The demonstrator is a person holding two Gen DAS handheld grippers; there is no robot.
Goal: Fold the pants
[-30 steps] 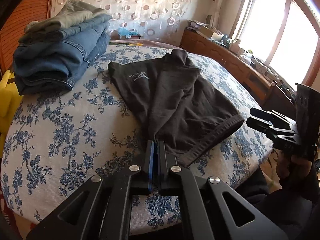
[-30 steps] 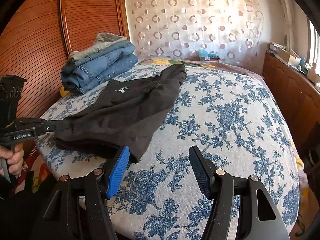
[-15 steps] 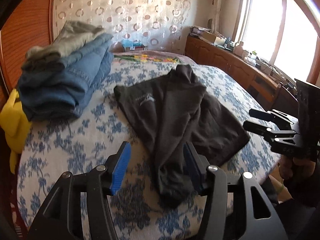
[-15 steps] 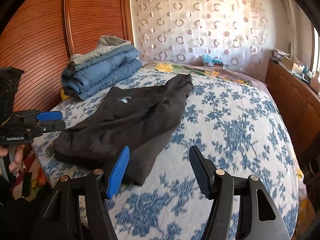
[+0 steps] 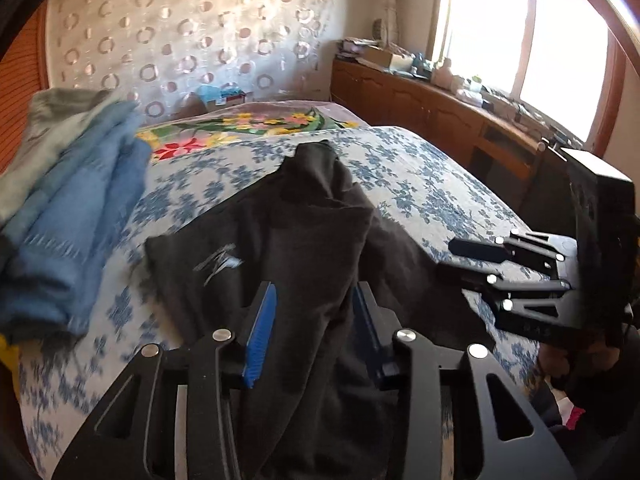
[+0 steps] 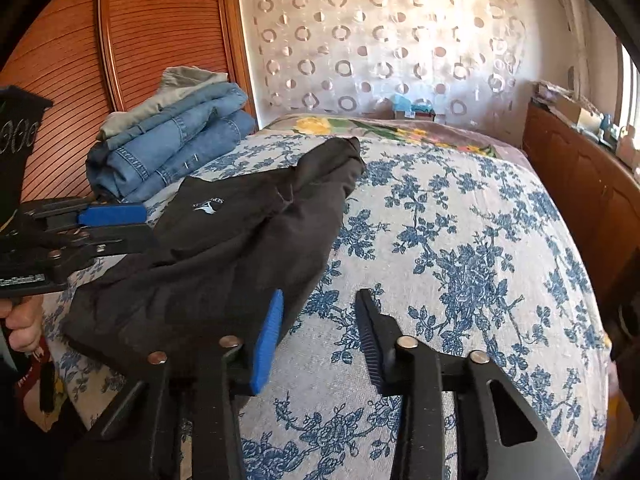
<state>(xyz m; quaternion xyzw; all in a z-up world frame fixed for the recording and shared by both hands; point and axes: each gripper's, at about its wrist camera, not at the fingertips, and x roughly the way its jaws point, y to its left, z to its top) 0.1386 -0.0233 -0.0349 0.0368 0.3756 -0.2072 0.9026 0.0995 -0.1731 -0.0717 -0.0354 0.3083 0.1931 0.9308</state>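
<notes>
Dark grey pants (image 5: 304, 236) with a small white logo lie folded lengthwise on the blue-flowered bedspread (image 5: 420, 184). My left gripper (image 5: 316, 316) is open, its jaws on either side of a raised fold at the pants' near end. My right gripper (image 6: 320, 320) is open and empty, with its blue-padded left finger (image 6: 268, 332) at the pants' (image 6: 240, 248) right edge. Each gripper shows in the other's view: the right one (image 5: 480, 260) at the right, the left one (image 6: 100, 220) at the left.
A stack of folded blue jeans (image 6: 172, 144) with a grey garment on top lies at the bed's far left, by the wooden slatted wall (image 6: 80, 60). A wooden cabinet (image 5: 440, 112) with clutter runs along the right under the window. A floral pillow (image 5: 248, 124) lies at the head.
My left gripper opened, letting go of the pants' near end, then moved forward over the pants. My right gripper moved closer to the pants' right edge, staying open.
</notes>
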